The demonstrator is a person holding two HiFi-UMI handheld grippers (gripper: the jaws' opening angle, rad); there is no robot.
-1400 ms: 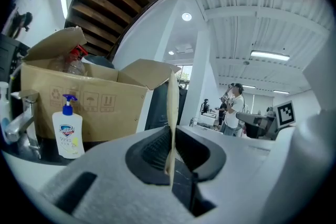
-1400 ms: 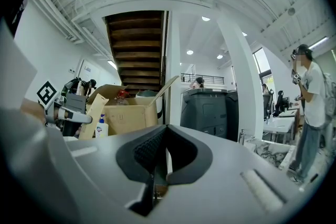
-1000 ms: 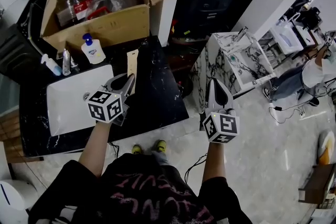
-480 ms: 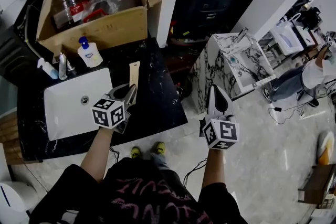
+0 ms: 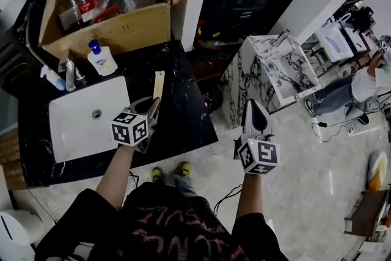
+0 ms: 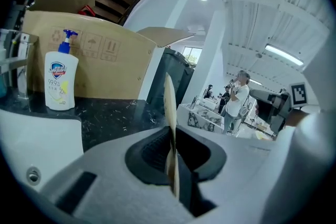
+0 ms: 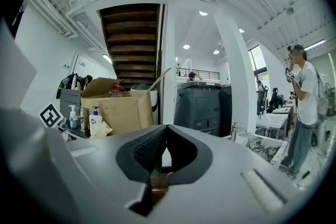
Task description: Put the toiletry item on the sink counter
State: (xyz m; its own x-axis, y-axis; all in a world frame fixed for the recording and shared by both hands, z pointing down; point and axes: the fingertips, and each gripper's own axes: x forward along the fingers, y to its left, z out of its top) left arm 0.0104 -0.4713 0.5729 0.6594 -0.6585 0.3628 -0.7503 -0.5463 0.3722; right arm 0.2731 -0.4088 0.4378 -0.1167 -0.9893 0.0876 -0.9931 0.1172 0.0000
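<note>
Black marble sink counter lies below us, its white basin at the left and a soap pump bottle behind it, in front of an open cardboard box. Our left gripper has its jaws pressed together on the thin beige toiletry item, which stands edge-on between them and sticks out past the tips, over the counter just right of the basin. We cannot tell whether it touches the marble. Our right gripper hangs over the floor with its jaws closed on nothing.
</note>
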